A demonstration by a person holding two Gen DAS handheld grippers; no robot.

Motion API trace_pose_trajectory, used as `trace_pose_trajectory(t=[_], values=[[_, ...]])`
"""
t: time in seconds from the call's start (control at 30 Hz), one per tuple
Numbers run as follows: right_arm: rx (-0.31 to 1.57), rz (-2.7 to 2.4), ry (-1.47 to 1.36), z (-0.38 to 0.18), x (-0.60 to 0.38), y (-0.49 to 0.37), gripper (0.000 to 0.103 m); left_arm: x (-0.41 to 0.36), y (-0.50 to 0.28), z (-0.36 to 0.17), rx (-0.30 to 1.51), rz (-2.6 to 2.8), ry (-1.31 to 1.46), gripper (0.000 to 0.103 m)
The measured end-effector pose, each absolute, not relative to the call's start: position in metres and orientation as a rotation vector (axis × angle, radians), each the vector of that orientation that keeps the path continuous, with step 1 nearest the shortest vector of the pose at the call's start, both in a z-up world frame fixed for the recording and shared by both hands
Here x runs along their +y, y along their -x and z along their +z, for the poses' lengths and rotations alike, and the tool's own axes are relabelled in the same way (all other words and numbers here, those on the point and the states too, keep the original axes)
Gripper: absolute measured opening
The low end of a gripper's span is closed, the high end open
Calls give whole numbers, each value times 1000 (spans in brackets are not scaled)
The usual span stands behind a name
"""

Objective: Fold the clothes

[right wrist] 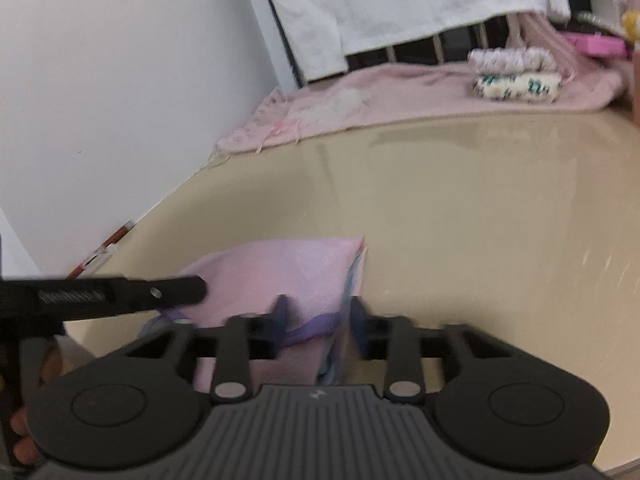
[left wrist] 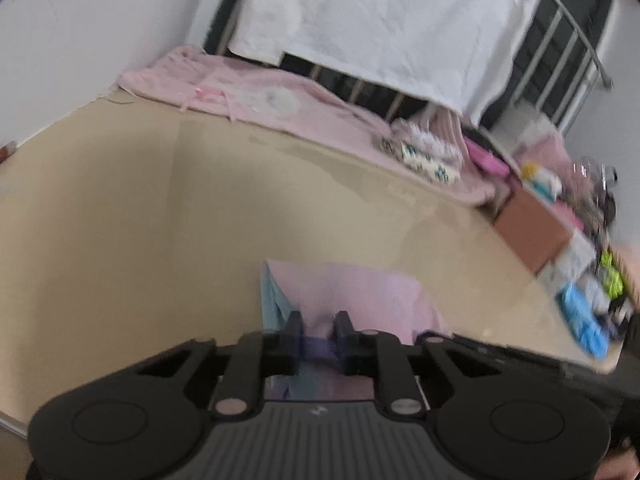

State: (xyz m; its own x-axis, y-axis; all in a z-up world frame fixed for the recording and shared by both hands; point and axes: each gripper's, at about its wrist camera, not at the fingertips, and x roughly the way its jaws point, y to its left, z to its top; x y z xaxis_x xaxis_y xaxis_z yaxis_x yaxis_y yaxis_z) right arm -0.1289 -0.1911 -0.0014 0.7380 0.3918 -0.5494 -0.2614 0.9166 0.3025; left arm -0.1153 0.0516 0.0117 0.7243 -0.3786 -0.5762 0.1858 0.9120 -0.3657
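A small pink garment (left wrist: 352, 292) with a light blue layer and a purple band lies folded on the beige table near the front edge; it also shows in the right wrist view (right wrist: 280, 268). My left gripper (left wrist: 319, 324) has its fingers close together over the garment's near edge, with the purple band between them. My right gripper (right wrist: 318, 314) stands part open over the garment's right edge, with cloth between the fingers. The left gripper's finger shows in the right wrist view (right wrist: 120, 292) on the garment's left side.
A pink blanket (left wrist: 256, 96) lies along the back of the table (left wrist: 120, 208), with two rolled patterned cloths (right wrist: 516, 76) on it. A white sheet (left wrist: 384, 20) hangs over a metal rail behind. Boxes and clutter (left wrist: 560, 232) stand at the right. A white wall is on the left.
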Motion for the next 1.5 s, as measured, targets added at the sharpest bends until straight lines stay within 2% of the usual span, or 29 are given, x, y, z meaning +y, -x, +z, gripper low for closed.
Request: trace_pose_trajectory(t=[0.07,0.13,0.17,0.2,0.27,0.37,0.43,0.5,0.63,0.7,0.77,0.83,0.87,0.9,0.97,1.03,1.07,1.1,1.23,1.27,1.37,1.5], values=[[656,364,-213,-3,-192,129,19,55,117,10,696,-315,309,23],[654,363,-219,0,-194,129,21,65,113,11,745,-312,340,45],[655,364,-217,2,-194,129,28,70,110,12,768,-315,354,55],[659,369,-208,3,-193,128,42,74,106,13,790,-324,367,56],[667,377,-189,5,-190,127,46,81,97,15,835,-347,393,56],[687,383,-158,2,-181,121,45,82,85,15,881,-393,410,52],[676,384,-132,1,-176,123,45,80,79,13,916,-438,424,43],[658,388,-99,0,-173,125,45,78,74,9,937,-468,437,29],[615,408,-49,-4,-172,133,41,72,80,6,892,-488,387,24],[606,423,-46,-5,-174,136,35,69,86,4,867,-485,377,20],[607,441,-56,-5,-176,137,26,66,91,4,844,-478,373,20],[615,440,-53,-2,-176,138,26,67,96,6,834,-463,374,24],[627,432,-63,2,-177,138,28,70,98,9,830,-449,385,31],[640,424,-91,5,-181,137,37,73,99,11,823,-440,390,42],[644,429,-147,11,-188,138,49,79,99,16,804,-430,391,52],[643,430,-181,14,-192,138,50,79,94,17,813,-424,371,47],[650,410,-171,12,-189,135,50,75,91,15,826,-428,350,36],[653,396,-152,9,-185,134,48,70,90,12,834,-439,324,21],[593,380,-29,-4,-168,143,44,58,98,10,797,-445,248,18],[577,385,-22,-6,-167,145,40,56,101,10,782,-443,236,17],[560,418,-37,-8,-169,148,18,46,112,9,738,-423,192,15],[557,423,-29,-2,-169,147,11,34,119,16,648,-414,174,11]])
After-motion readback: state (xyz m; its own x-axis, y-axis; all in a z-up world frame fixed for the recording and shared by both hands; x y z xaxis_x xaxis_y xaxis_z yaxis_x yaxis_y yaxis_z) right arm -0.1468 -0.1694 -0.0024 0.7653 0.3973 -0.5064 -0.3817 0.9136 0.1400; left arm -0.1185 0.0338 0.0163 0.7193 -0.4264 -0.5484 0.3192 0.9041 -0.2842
